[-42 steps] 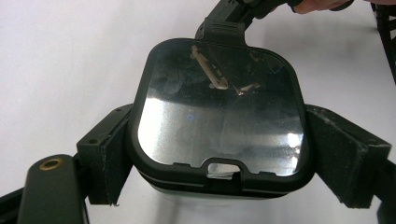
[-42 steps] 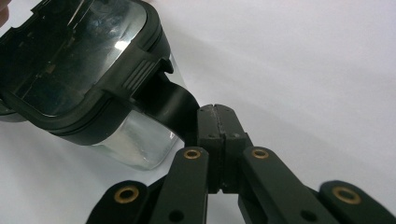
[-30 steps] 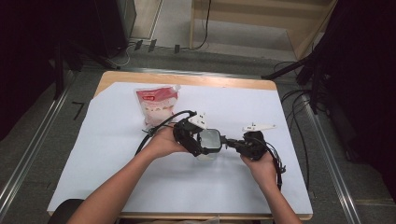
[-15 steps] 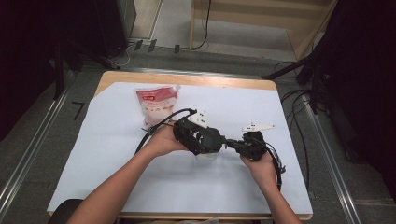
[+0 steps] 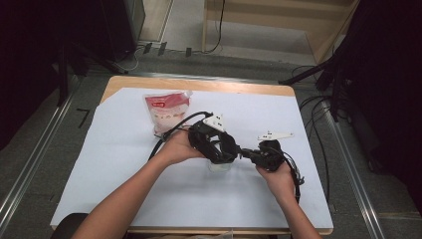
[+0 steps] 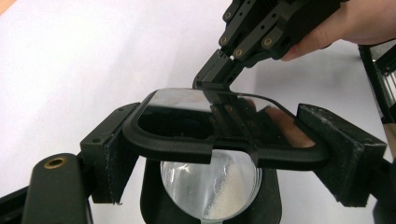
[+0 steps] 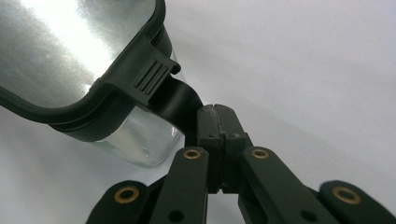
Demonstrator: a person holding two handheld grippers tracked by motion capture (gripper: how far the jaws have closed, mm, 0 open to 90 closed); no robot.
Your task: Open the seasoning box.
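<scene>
A clear container (image 5: pixel 219 166) with white powder at its bottom (image 6: pixel 219 189) stands on the white sheet, capped by a black lid frame (image 6: pixel 173 147) with a glossy flip top (image 6: pixel 187 100). My left gripper (image 5: pixel 215 141) is shut across the lid frame, one pad on each side (image 6: pixel 224 149). From the right, my right gripper (image 5: pixel 253 155) is shut on the flip top's black tab (image 7: pixel 175 98), its jaw tips pressed together (image 7: pixel 215 109). In the left gripper view the right gripper (image 6: pixel 210 81) pinches the top's far edge.
A red and white pouch (image 5: pixel 167 111) lies flat at the back left of the sheet. The wooden table's edge (image 5: pixel 199 83) runs behind it. Black cables (image 5: pixel 166 135) trail from the grippers. White sheet (image 5: pixel 99 164) stretches to the left and front.
The left gripper has shifted slightly over the container, so the shiny lid face seen a second ago now sits under it. The right hand has stayed put.
</scene>
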